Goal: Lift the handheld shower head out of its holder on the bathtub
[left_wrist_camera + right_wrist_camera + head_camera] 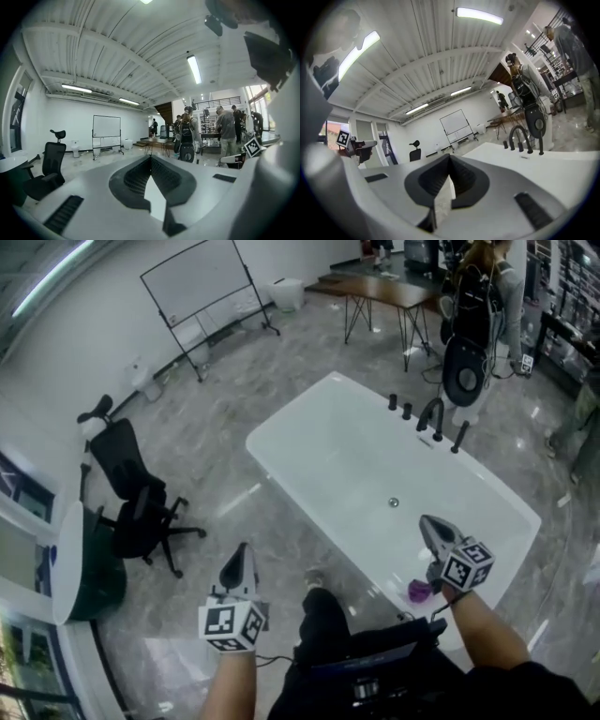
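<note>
The white bathtub [309, 442] fills the middle of the head view. On its far rim stand black fittings: two knobs, an arched faucet [431, 413] and the slim handheld shower head [459, 437], upright in its holder. In the right gripper view the shower head [541, 139] stands to the right of the faucet [516, 136], well ahead. My right gripper [427, 522] [450, 158] hovers over the tub's near end, shut and empty. My left gripper [242, 551] [151, 158] is over the floor left of the tub, jaws together, holding nothing.
A black office chair [141, 502] and a round white table [67, 563] stand at left. A whiteboard [202, 287] and a wooden table [384, 292] are at the back. A person with a backpack [478, 296] stands behind the faucet. A small purple thing [419, 591] lies near the right hand.
</note>
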Demonstrator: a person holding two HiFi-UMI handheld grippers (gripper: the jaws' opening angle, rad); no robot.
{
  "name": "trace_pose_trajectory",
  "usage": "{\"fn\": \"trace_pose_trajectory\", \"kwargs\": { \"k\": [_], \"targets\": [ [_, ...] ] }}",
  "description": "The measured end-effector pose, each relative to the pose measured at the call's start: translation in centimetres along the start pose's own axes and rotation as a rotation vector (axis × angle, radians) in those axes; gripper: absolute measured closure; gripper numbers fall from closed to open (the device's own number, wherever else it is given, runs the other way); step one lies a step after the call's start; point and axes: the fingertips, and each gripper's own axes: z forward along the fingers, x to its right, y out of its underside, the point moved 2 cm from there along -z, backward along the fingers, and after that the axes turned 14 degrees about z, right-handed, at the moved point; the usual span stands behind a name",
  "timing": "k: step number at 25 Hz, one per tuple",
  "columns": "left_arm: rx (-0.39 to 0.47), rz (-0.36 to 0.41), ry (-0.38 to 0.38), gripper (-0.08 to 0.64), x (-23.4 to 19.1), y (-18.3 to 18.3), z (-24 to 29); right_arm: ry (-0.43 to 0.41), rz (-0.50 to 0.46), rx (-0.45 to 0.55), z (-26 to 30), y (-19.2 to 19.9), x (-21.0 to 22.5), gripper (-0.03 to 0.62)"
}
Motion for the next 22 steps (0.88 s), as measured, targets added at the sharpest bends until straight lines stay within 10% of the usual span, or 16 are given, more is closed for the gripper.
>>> {"fn": "trace_pose_trajectory", "kwargs": {
  "k": [10, 22],
  "targets": [
    [0.062, 0.128, 0.237, 0.554, -7.9, -0.9, 17.6, 0.207, 0.044, 0.114, 10.5, -2.9, 0.4, 0.587],
    [0.08, 0.047, 0.491, 0.554, -11.9, -0.5, 34.9, 0.311, 0.028, 0.188, 20.2, -6.1, -2.6, 0.588]
  ]
}}
